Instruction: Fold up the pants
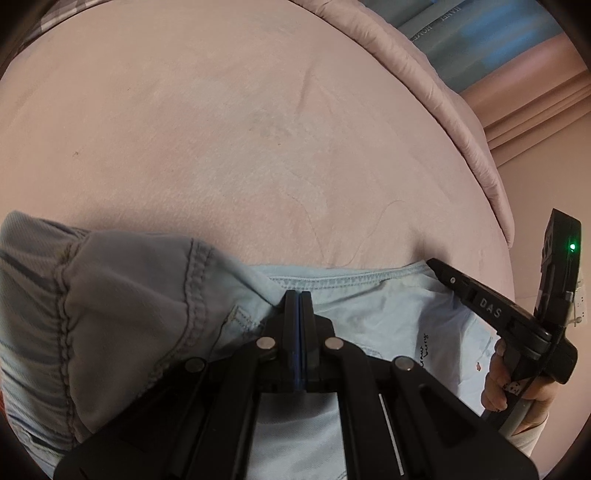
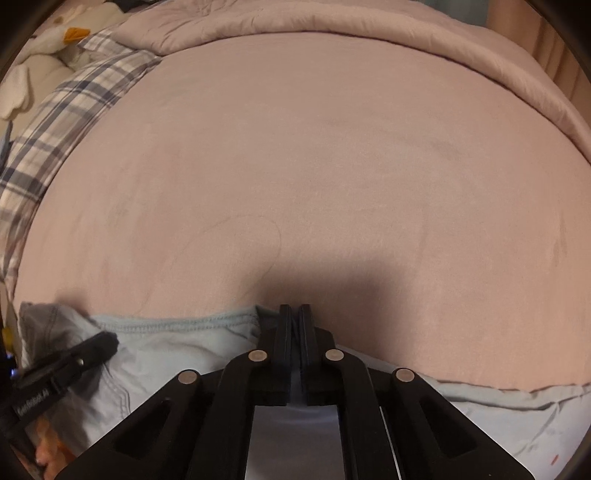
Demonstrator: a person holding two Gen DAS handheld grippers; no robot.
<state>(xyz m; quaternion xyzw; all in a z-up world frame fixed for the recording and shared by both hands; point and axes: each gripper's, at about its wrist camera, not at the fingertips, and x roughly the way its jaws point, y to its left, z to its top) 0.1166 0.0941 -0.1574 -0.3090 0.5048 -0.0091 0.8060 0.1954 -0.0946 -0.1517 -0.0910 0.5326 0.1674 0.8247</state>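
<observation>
A wide bed (image 2: 295, 166) in a dusty-pink sheet fills most of what I see, with a rolled comforter (image 2: 332, 22) along its far edge, a plaid pillow (image 2: 62, 122) off to the left, and a white plush toy (image 2: 44, 40) beyond that.

The pants (image 1: 369, 306), pale blue denim, lie at the near edge of the bed right under me. My left gripper (image 1: 300, 295) has its fingers pressed together on the stitched hem edge, with darker, bunched fabric heaped to its left. My right gripper (image 2: 294, 309) is likewise closed onto the same edge further along, a sliver of cloth showing between the fingers. From the left wrist camera I can see my right hand (image 1: 498, 380) wrapped around its handle, and the tip of that tool rests at the hem.

I judge this to be the start of a fold, both corners pinched and ready to carry over. To do it well I would lift both ends evenly, keep the edge taut between my two grips so it does not sag, and lay it down square on the rest of the garment. The heaped part on the left worries me: it may drag or twist, though the fisheye makes it hard to say how much cloth is caught up there.

There are no containers in sight, nothing to fill or empty.
</observation>
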